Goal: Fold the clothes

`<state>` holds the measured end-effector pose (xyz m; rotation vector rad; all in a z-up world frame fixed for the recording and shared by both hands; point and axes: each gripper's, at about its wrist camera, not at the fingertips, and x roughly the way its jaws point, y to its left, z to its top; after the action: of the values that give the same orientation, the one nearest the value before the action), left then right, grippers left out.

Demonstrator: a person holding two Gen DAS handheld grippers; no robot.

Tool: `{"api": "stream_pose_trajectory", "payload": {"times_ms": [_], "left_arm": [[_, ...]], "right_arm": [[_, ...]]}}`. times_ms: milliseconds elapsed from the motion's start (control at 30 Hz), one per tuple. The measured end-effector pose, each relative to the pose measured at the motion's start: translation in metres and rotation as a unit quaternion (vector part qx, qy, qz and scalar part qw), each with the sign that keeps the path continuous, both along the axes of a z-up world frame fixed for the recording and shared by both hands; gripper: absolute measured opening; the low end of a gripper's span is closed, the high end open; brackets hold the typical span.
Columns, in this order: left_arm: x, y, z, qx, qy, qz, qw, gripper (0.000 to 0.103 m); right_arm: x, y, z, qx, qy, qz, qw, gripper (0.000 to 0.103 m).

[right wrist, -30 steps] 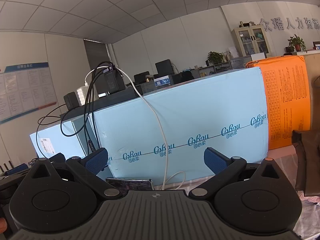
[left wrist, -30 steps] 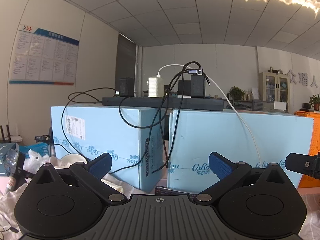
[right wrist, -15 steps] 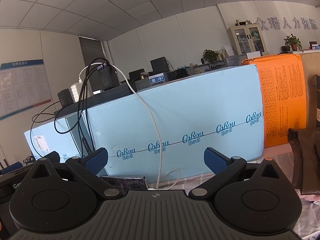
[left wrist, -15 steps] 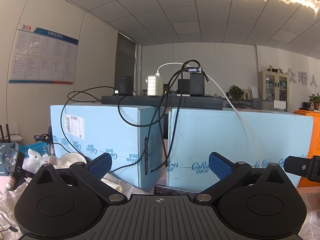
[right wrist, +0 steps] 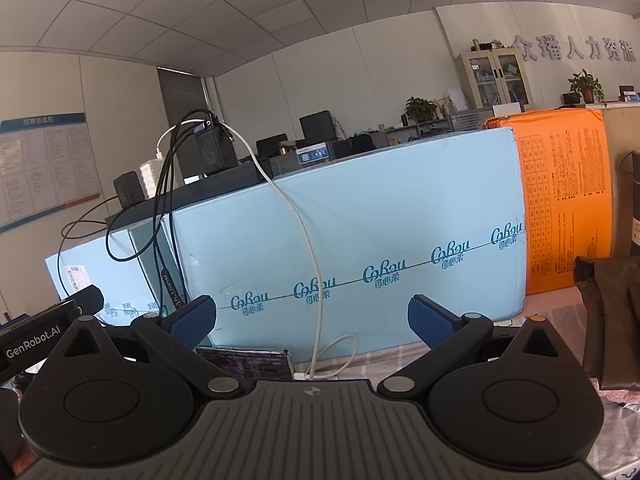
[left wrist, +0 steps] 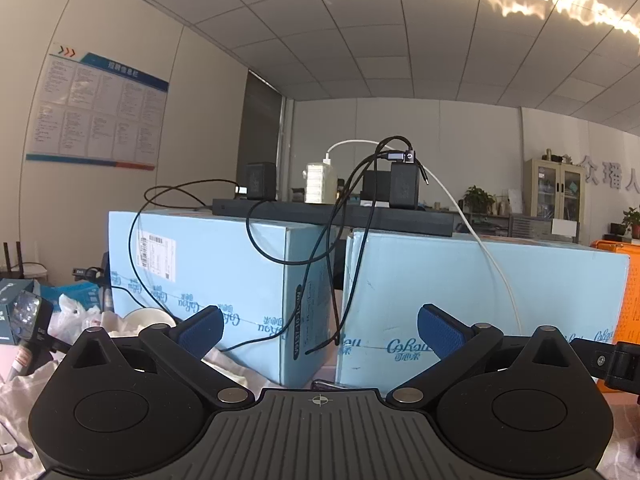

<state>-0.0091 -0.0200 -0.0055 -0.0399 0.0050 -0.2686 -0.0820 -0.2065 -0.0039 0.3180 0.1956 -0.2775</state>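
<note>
A dark brown garment [right wrist: 608, 316] lay heaped at the right edge of the right wrist view, on the cloth-covered desk [right wrist: 400, 354], near the orange carton [right wrist: 560, 208]. It looked soft and limp, probably light, and likely to sag and slide when lifted; a hem or a corner would seem the best place to take hold, once one could be found. White fabric [left wrist: 24, 392] was bunched at the lower left of the left wrist view; whether it was clothing to fold could not be told.

The right gripper [right wrist: 312, 316] had its jaws spread wide and held nothing, level with the blue cartons [right wrist: 360, 240]. The left gripper [left wrist: 320, 326] was likewise spread and empty.

Most of the brown garment was cut off by the frame, so its type and outline stayed unclear. Both gripper bodies hid the desk just below them, and a phone [right wrist: 248, 362] showed only in part.
</note>
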Motion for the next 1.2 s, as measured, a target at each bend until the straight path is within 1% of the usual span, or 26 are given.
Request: {"api": "stream_pose_trajectory", "payload": {"times_ms": [167,733,1200], "left_arm": [[0.0012,0.001,-0.0008,0.003,0.005,-0.011,0.9999,0.103],[0.0019,0.0001,0.0005,-0.005,0.009,-0.015,0.9998,0.103],[0.0027,-0.0028,-0.0017,0.002,0.01,-0.016,0.9998,0.103]], "right_arm": [[0.0006,0.0005,-0.0008,-0.002,-0.002,0.004,1.0,0.103],[-0.0004,-0.001,-0.0008,0.0,-0.01,-0.008,1.0,0.103],[-0.0044,-0.0043,-0.0002,0.0,-0.018,-0.024,1.0,0.103]]}}
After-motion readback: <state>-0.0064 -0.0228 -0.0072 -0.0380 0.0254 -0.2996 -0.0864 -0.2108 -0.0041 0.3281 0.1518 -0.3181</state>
